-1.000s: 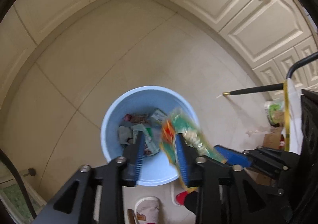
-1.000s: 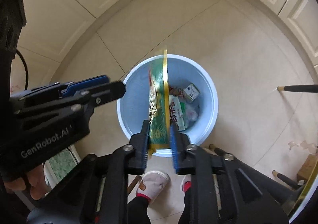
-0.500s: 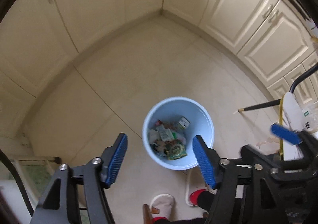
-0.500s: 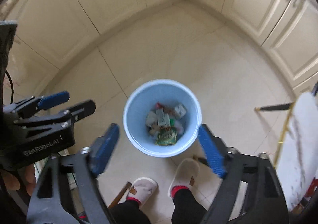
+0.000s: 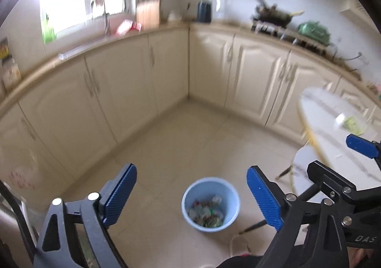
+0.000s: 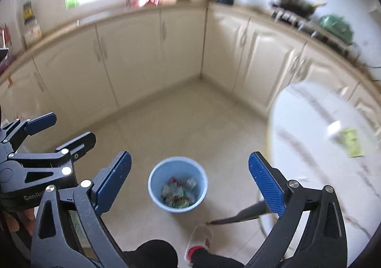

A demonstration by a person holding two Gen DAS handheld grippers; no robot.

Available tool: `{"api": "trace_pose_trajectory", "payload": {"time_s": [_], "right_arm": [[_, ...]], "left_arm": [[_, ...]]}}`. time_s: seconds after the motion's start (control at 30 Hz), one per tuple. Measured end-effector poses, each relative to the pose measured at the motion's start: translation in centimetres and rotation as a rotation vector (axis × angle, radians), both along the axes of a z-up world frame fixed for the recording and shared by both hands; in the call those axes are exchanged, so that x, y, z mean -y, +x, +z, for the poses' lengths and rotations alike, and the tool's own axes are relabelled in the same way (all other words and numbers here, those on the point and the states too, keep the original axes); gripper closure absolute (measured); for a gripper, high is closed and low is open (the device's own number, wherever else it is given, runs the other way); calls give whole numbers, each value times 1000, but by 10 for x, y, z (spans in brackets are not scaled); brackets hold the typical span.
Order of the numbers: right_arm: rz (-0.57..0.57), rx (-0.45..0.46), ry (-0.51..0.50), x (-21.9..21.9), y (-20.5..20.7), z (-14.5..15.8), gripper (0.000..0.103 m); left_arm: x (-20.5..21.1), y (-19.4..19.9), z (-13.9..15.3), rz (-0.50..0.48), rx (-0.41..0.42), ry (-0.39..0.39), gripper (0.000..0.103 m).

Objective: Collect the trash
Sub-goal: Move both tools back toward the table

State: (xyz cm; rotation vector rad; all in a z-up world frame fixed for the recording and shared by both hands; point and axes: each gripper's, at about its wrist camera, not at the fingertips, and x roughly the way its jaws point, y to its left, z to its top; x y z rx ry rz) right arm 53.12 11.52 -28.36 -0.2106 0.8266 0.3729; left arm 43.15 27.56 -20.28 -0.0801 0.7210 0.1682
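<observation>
trash (image 6: 179, 193) sits in a loose heap at the bottom of the blue bin (image 6: 154, 184), which stands on the tiled floor below both grippers. the left gripper (image 5: 190, 196) has its jaws spread wide with nothing between them; they have just been opening, and only the bin shows in the gap. the right gripper (image 6: 189, 183) is the same: jaws at full spread, just been opening, empty. each gripper looks down on the bin from well above it, and both views are blurred.

judging by the empty jaws over a bin with wrappers in it, the drop step looks finished and the step in hand is the move to the next piece. to the right of the bin is a white table (image 6: 309, 139), and on it, well apart from the bin, lies a small packet (image 6: 345, 138) with a yellow-green part; it is too blurred to name. that looks like the likeliest next pick. reaching it calls for a swing right from the bin, jaws kept wide, then a low flat approach, since a thin packet on a smooth top may slide.
</observation>
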Motion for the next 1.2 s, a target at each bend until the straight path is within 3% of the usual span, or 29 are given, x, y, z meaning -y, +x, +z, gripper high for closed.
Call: {"api": "trace_pose_trajectory", "payload": {"time_s": [0.13, 0.37, 0.43, 0.6, 0.67, 0.77, 0.93, 1.2], "right_arm": [[-40, 143, 37, 27, -32, 64, 0], [-117, 382, 82, 74, -92, 146, 0], [-135, 421, 94, 84, -104, 160, 0], [-182, 511, 118, 110, -136, 184, 0], [-211, 546, 115, 120, -145, 191, 0], [-246, 580, 123, 137, -158, 197, 0], [-312, 606, 129, 173, -165, 203, 0], [-424, 574, 118, 239, -154, 195, 0]], "left_arm": [[30, -45, 38, -31, 145, 20, 7], [116, -130, 52, -33, 400, 83, 1], [125, -181, 34, -24, 446, 101, 1], [172, -230, 22, -49, 585, 85, 1], [183, -251, -24, -68, 603, 87, 1], [181, -283, -56, -110, 614, 107, 1], [209, -299, -66, -172, 608, 132, 1], [240, -206, -6, -284, 550, 152, 1]]}}
